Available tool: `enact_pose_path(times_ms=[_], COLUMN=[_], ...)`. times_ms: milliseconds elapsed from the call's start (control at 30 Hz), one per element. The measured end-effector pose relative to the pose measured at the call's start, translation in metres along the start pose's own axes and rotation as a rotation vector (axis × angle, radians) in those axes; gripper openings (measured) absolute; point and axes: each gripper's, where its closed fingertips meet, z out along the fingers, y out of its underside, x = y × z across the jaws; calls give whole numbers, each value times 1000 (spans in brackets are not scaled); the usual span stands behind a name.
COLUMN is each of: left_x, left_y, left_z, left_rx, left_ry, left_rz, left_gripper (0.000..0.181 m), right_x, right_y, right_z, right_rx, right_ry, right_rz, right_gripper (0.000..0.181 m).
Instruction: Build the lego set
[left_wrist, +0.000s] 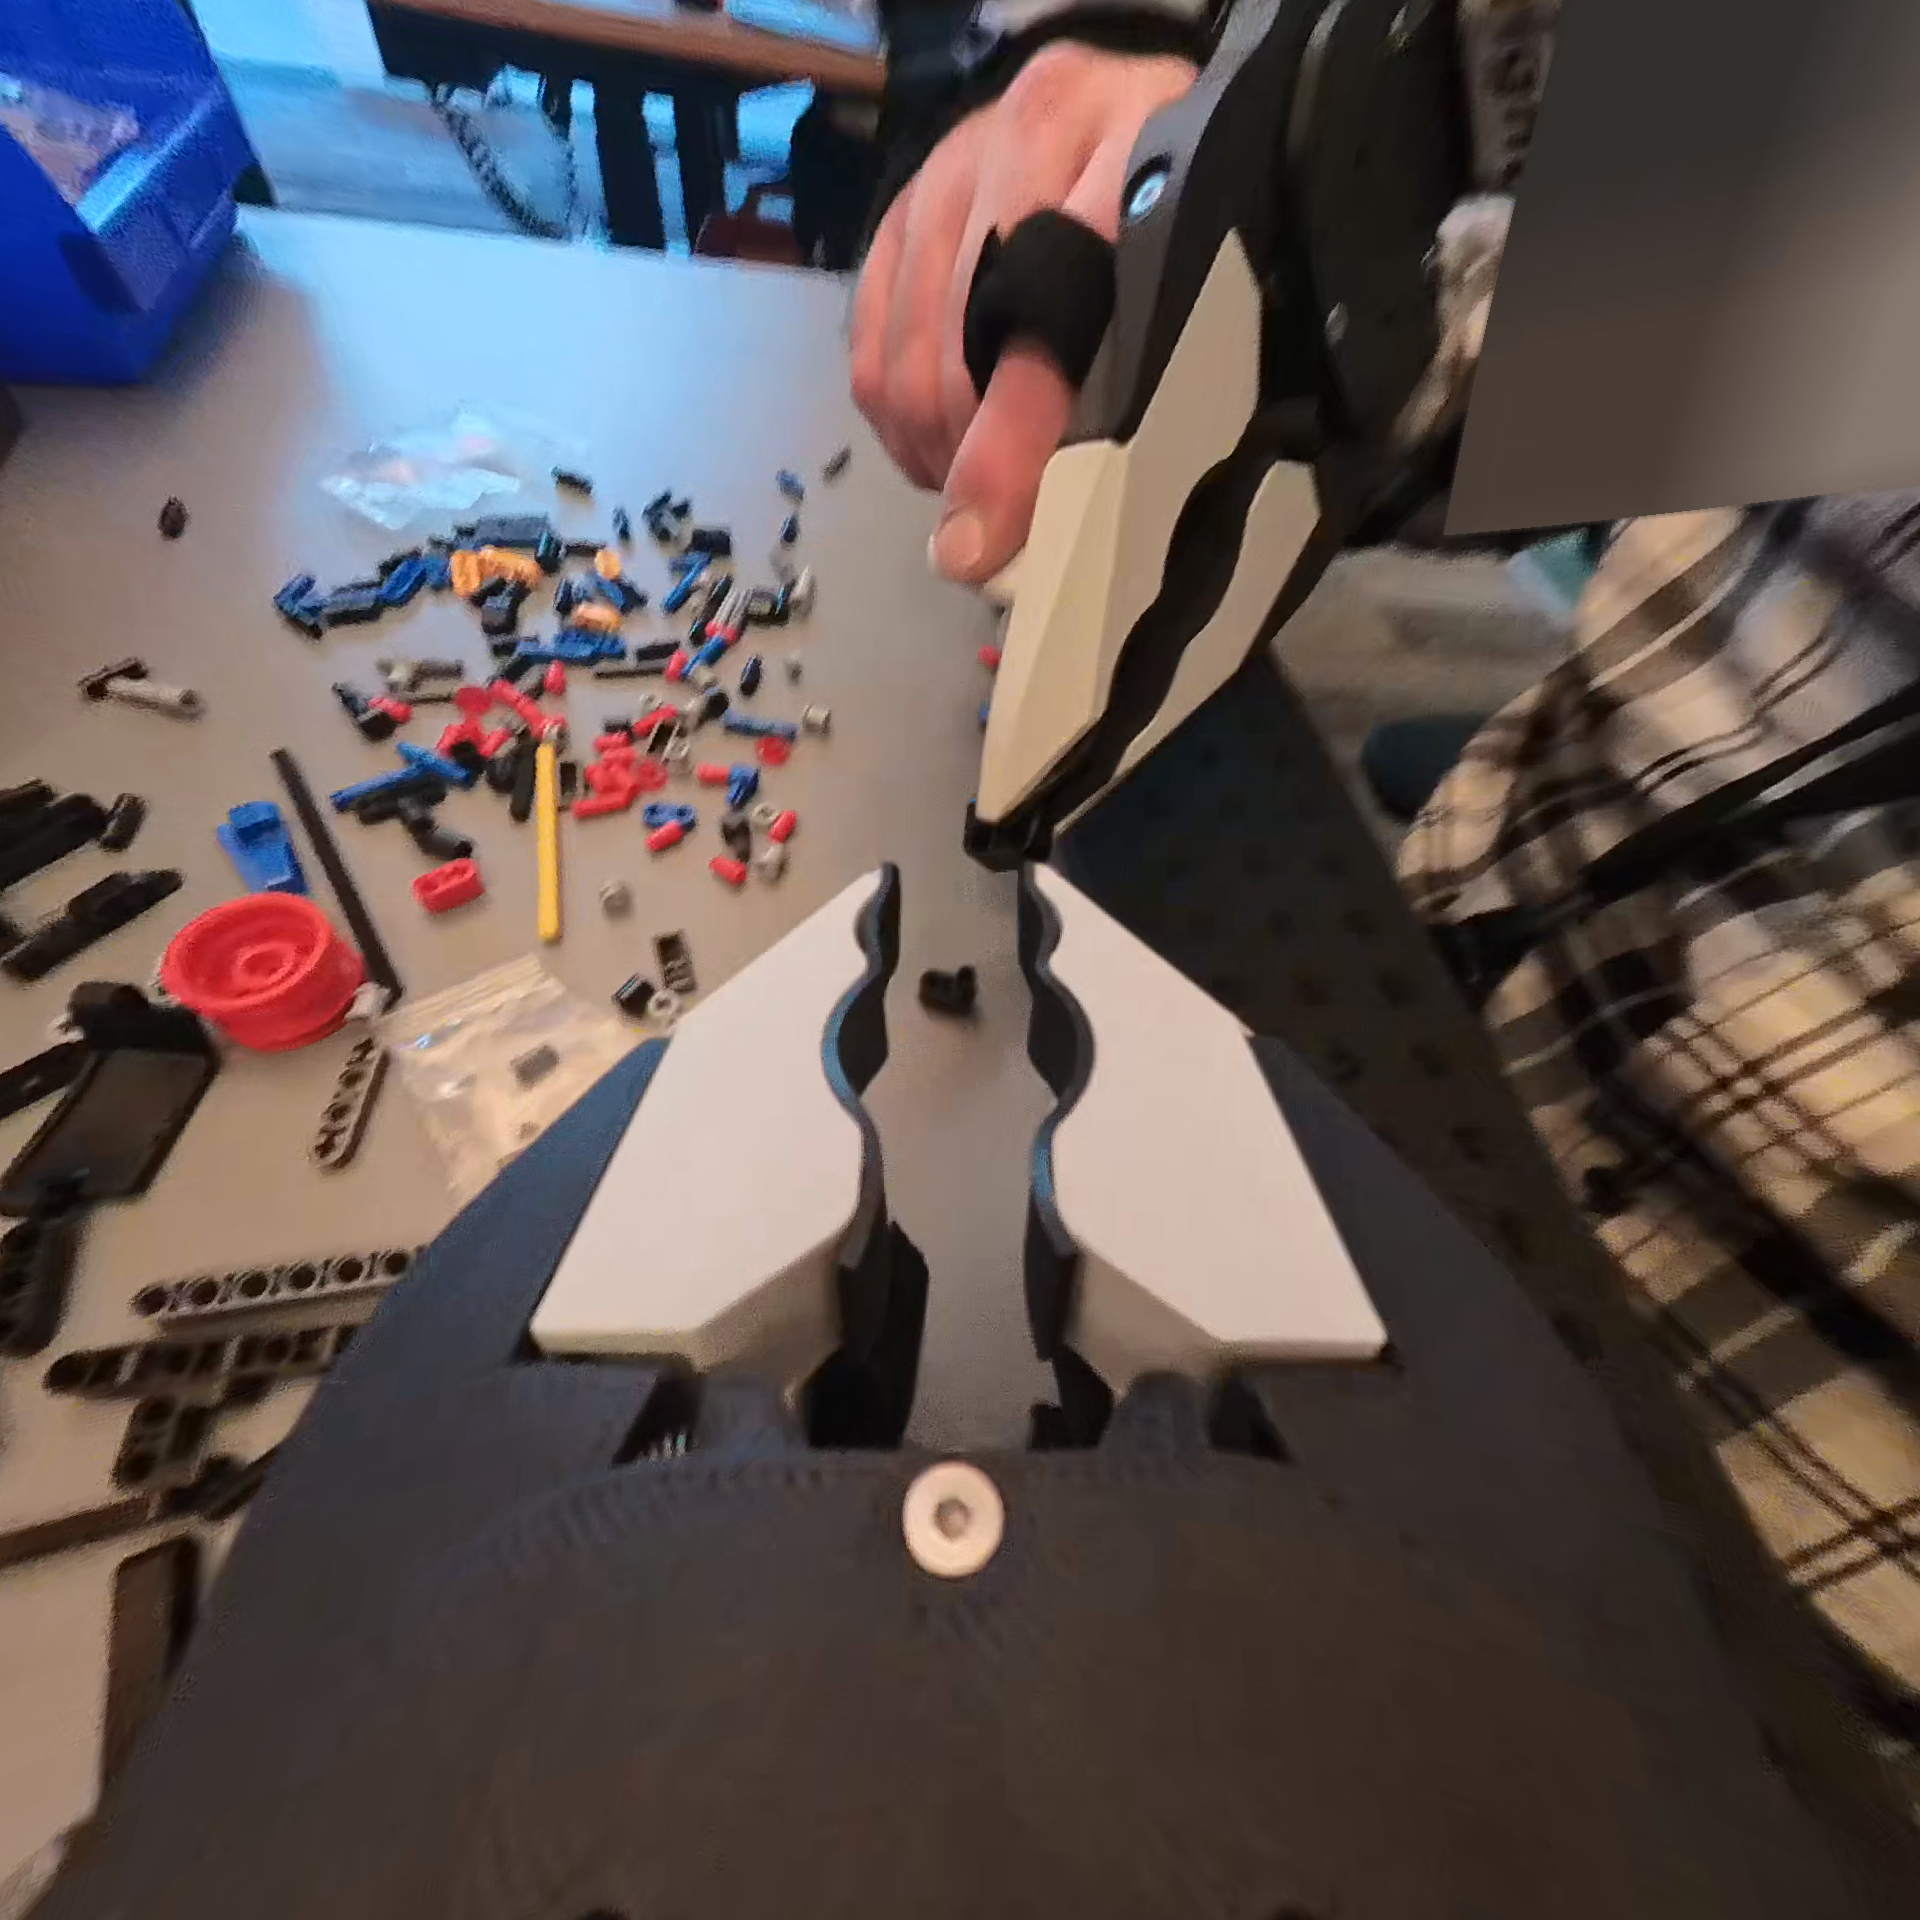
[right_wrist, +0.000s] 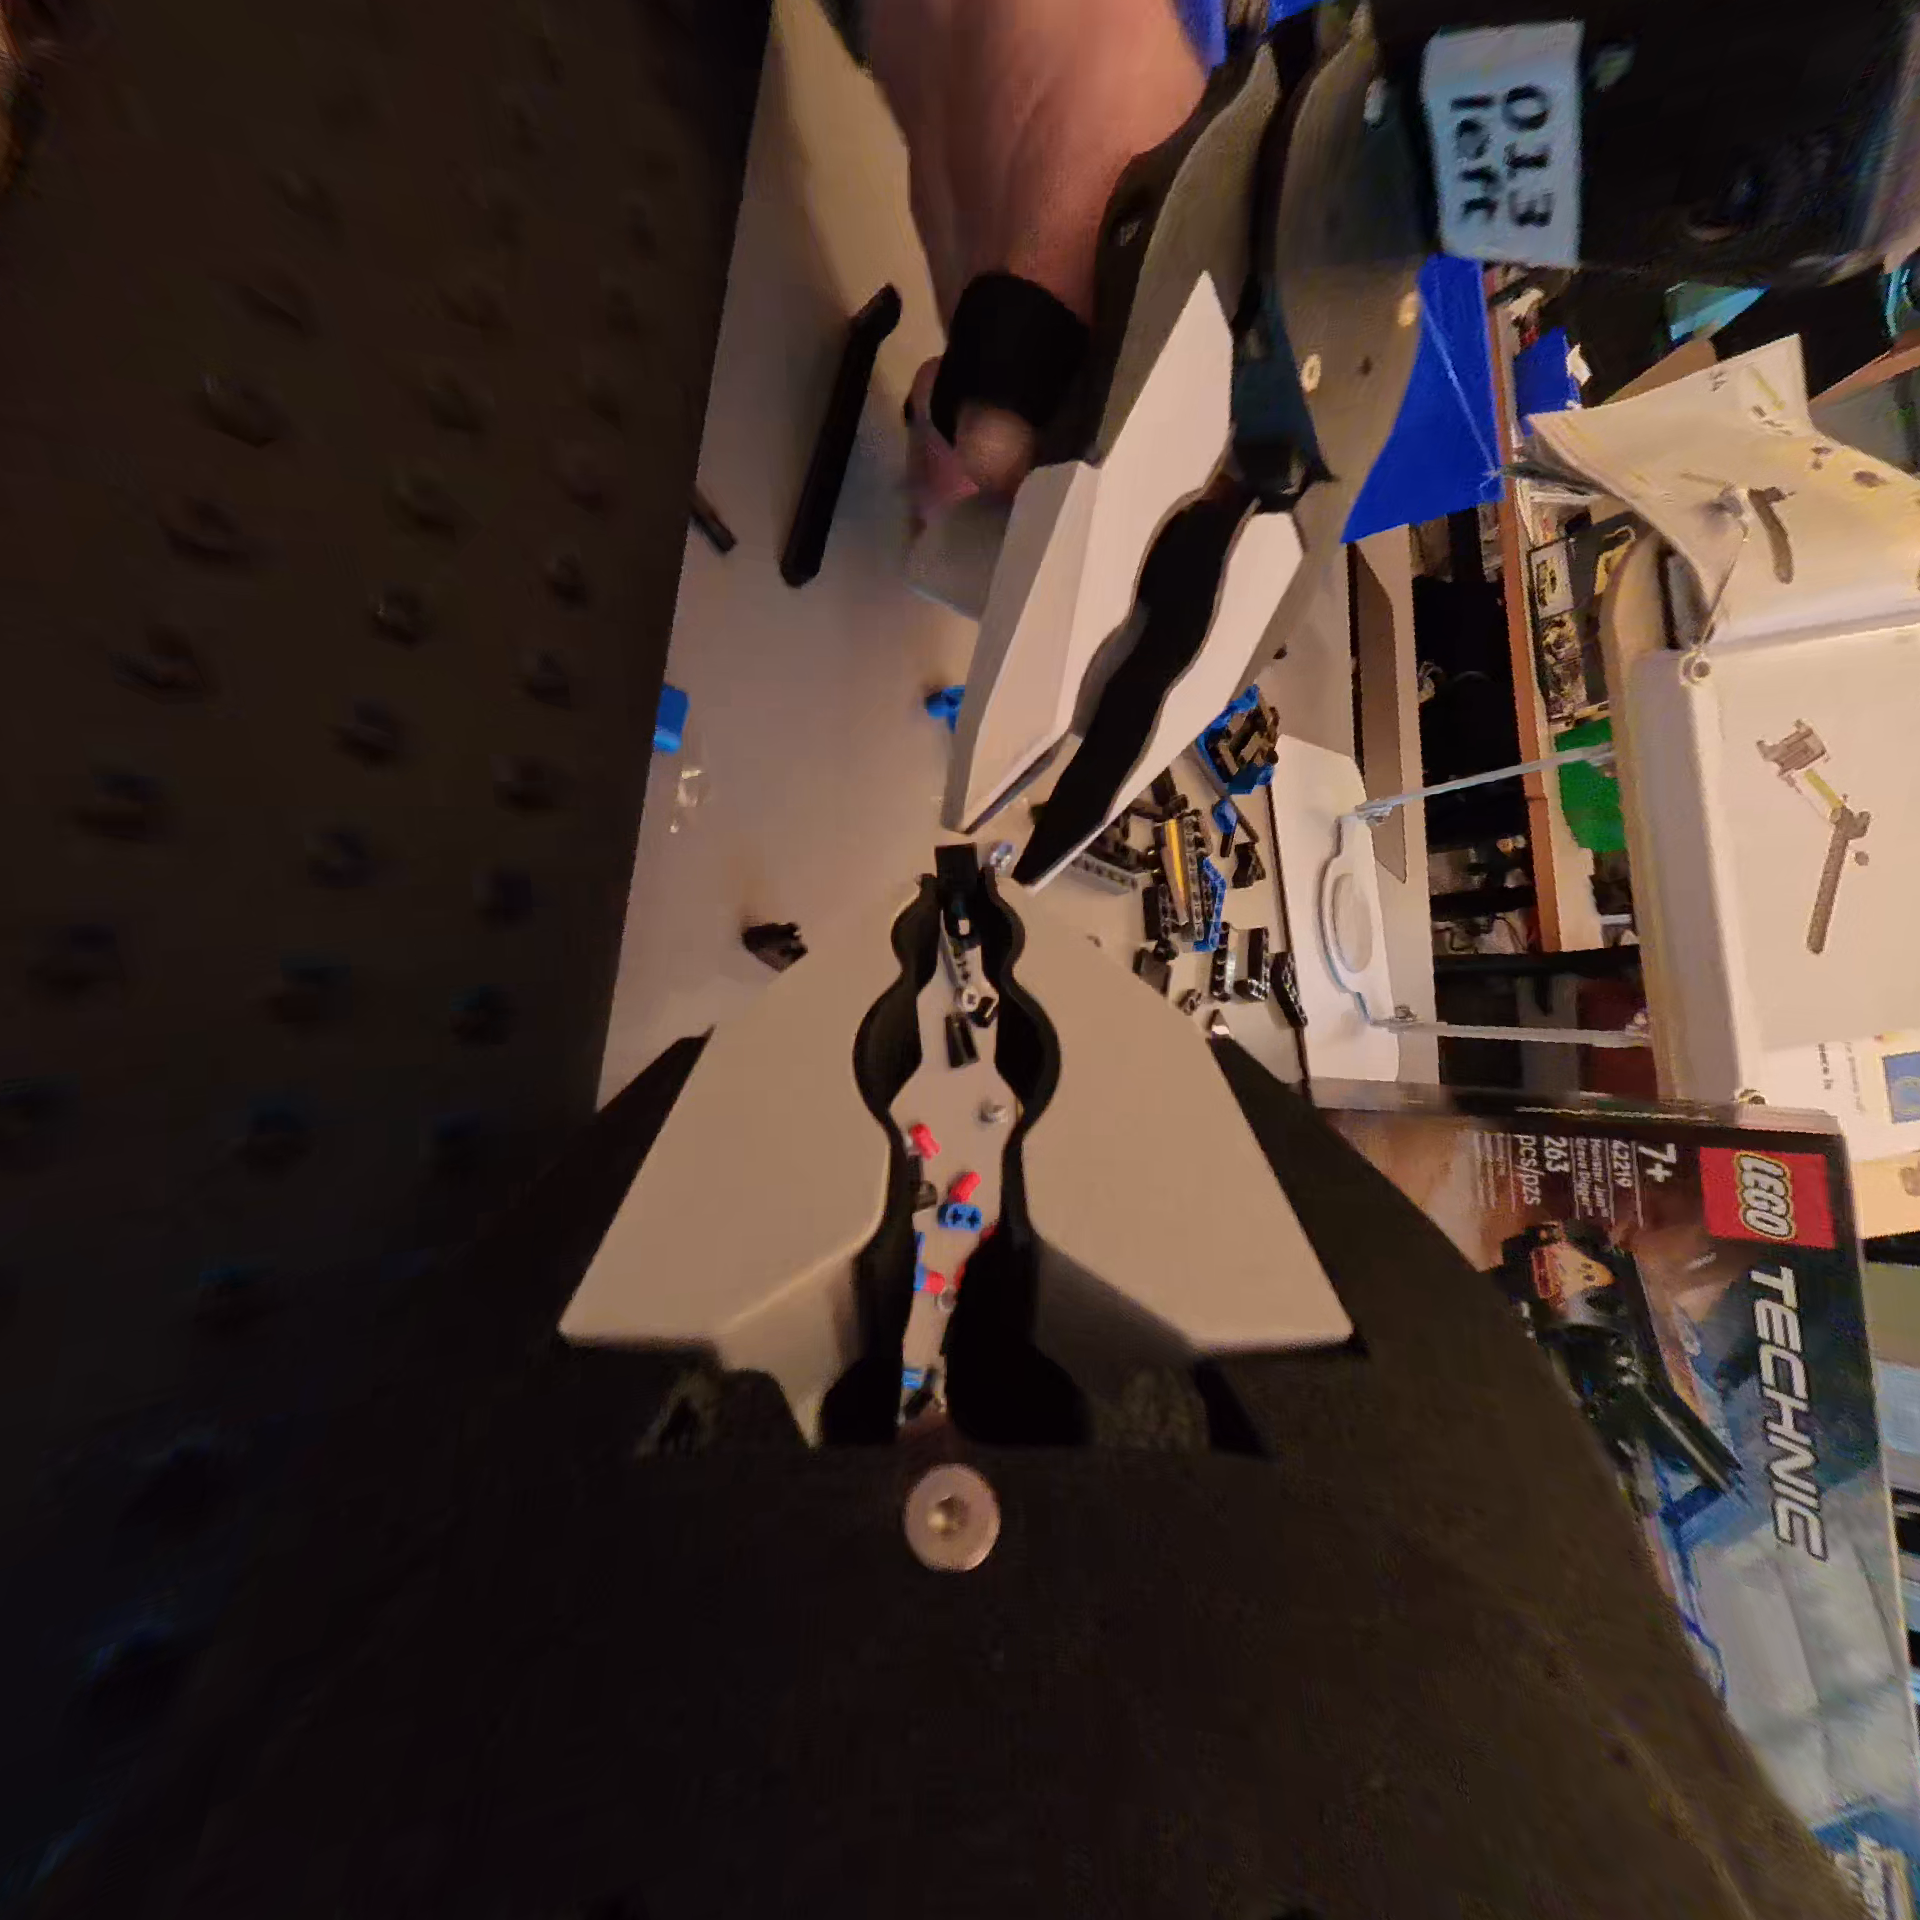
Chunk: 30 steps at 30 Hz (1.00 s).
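Observation:
My right gripper (right_wrist: 961, 883) is shut on a small black lego piece (right_wrist: 954, 864) at its fingertips. In the left wrist view it comes down from the upper right (left_wrist: 1003, 836), with the black piece (left_wrist: 1013, 836) just above and beyond my left gripper's tips. My left gripper (left_wrist: 958, 883) is open and empty, low over the grey table (left_wrist: 644, 343). It also shows in the right wrist view (right_wrist: 997, 847), close to the held piece. Another small black piece (left_wrist: 948, 987) lies on the table between the left fingers and also shows in the right wrist view (right_wrist: 774, 940).
A pile of blue, red and black loose pieces (left_wrist: 582, 675) covers the table's middle, with a yellow axle (left_wrist: 548, 831), a red wheel hub (left_wrist: 260, 966), black beams (left_wrist: 83, 914) and a phone (left_wrist: 104, 1122). A black perforated board (left_wrist: 1299, 935) lies right. The set's box (right_wrist: 1662, 1351) and booklet (right_wrist: 1787, 810) stand beyond. Less than 4 cm separates the two grippers' tips.

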Motion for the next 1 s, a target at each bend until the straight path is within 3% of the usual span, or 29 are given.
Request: enact_pose_path(times_ms=[233, 500, 533, 600, 700, 867, 1000], left_x=[-2, 3, 8, 10, 8, 1, -1], left_y=[29, 20, 19, 13, 16, 29, 34], left_z=[21, 17, 16, 17, 24, 29, 34], left_rx=[-170, -125, -118, -89, -96, -179, -225], left_ry=[-17, 111, 157, 187, 159, 73, 12], left_rz=[105, 13, -2, -24, 13, 101, 183], left_gripper=[11, 16, 27, 26, 15, 14, 14], right_x=[-18, -12, -11, -11, -13, -24, -31], right_y=[15, 9, 9, 10, 11, 19, 23], right_z=[12, 7, 6, 5, 7, 10, 7], right_rx=[-23, 24, 24, 22, 27, 37, 63], right_ry=[44, 125, 130, 138, 140, 76, -3], right_rz=[-116, -209, -214, -227, -238, -143, -67], right_gripper=[6, 6, 6, 6, 6, 12, 6])
